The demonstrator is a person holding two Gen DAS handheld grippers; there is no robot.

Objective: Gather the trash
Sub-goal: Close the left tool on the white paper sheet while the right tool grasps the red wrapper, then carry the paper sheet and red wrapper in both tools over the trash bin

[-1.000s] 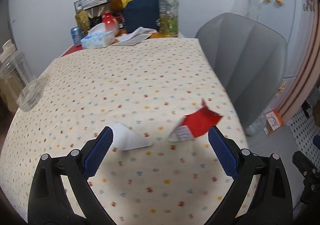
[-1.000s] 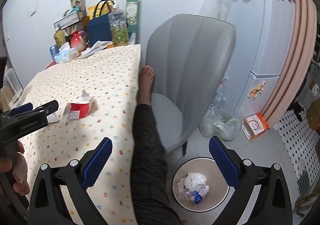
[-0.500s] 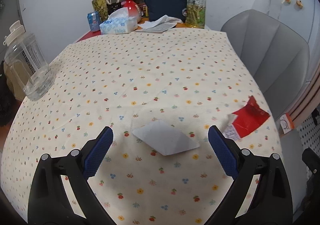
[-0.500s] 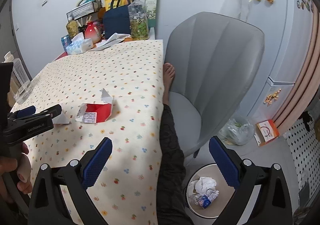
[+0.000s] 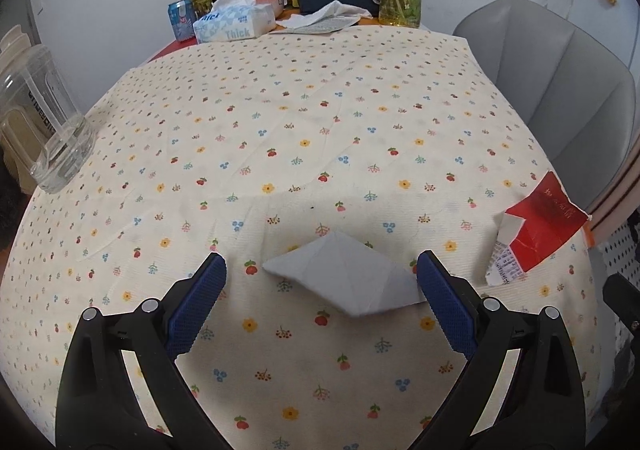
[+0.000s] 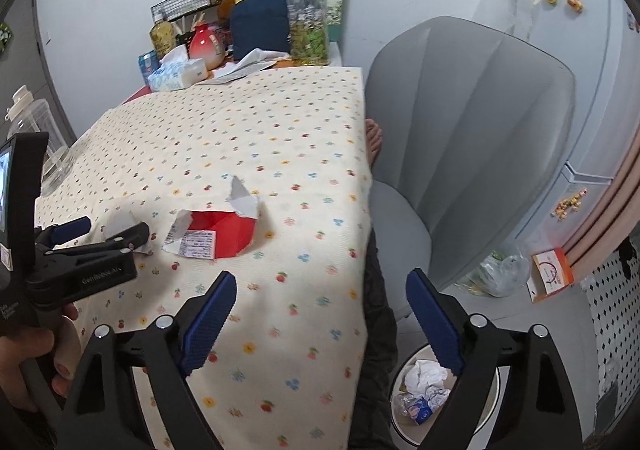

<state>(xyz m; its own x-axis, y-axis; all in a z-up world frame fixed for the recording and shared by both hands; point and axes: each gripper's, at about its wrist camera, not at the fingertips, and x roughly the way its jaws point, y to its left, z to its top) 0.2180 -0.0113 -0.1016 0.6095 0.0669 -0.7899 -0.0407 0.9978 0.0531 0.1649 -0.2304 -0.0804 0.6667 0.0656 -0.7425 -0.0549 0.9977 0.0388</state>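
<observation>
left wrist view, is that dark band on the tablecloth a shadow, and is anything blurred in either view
Left wrist view: sharp; a soft shadow darkens the tablecloth near half, covering the white paper. Right wrist view: also sharp; shadow reaches the red carton. Both bend edges fisheye-style.

A flat folded white paper piece [image 5: 347, 279] lay on the flower-print clothed worktop [image 5: 304, 130], a torn red cardboard carton [image 5: 538, 228] to its right; a round trash bin [image 6: 420, 394] stood on the floor right of the worktop.
</observation>
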